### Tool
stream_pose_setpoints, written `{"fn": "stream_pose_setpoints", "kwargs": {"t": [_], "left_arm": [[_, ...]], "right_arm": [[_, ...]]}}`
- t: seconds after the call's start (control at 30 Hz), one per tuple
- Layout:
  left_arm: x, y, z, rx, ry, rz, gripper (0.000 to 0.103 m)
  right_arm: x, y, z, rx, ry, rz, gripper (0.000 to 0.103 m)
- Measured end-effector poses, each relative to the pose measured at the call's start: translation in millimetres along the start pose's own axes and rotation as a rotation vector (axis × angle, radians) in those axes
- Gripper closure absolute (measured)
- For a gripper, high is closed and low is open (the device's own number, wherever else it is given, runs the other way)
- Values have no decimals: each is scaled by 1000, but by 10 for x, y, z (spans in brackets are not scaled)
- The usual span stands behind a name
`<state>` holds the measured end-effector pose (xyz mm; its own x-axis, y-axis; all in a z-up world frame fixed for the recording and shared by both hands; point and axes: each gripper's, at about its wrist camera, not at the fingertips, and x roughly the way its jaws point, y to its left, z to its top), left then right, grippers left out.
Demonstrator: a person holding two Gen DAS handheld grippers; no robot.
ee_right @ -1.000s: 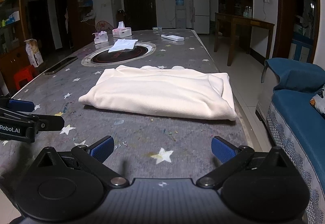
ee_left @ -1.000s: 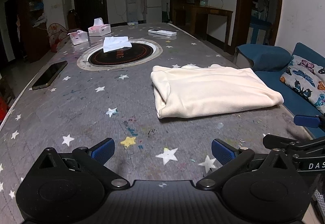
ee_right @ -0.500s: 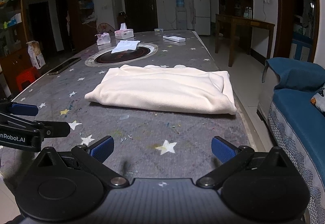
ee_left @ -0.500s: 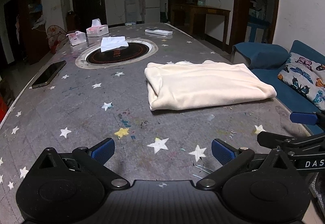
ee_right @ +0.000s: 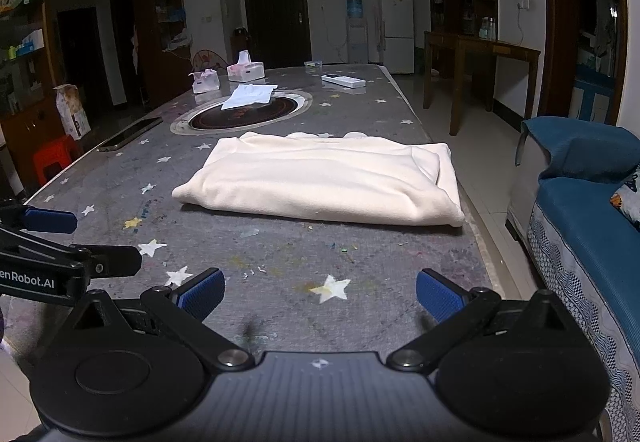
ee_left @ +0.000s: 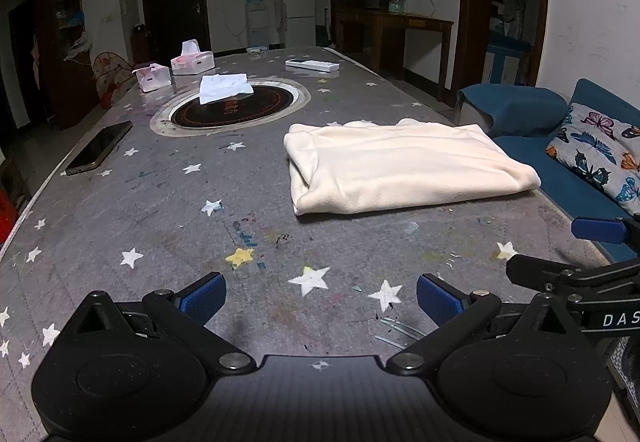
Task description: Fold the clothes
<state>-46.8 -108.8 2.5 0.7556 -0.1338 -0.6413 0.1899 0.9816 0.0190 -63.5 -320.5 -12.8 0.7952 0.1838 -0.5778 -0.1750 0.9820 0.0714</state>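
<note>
Left gripper [ee_left: 321, 300]: jaws spread wide, nothing between the blue pads, hovering above the near part of the star-patterned table [ee_left: 152, 209]. Right gripper [ee_right: 320, 300]: likewise spread and empty, over the near right corner, just beside the left unit.

Change over the last second: both grippers have drawn back toward the near table edge. The cream garment [ee_right: 332, 177] now sits farther from both sets of pads, and its shape has not altered.

The garment lies flat as a compact folded rectangle on the right half of the table, near the right edge and well apart from the phone [ee_left: 100, 147] and the white cloth [ee_left: 224, 87] on the round inset.

Assessment: the withdrawal with empty jaws indicates the fold is likely complete or near complete.
</note>
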Motion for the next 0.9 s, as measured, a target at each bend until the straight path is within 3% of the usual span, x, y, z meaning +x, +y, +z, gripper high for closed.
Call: {"fn": "stream_pose_setpoints", "kwargs": {"t": [0.9], "left_arm": [[3, -24, 45, 9, -8, 5, 0]], "right_arm": [[-2, 13, -8, 8, -5, 18, 0]]}}
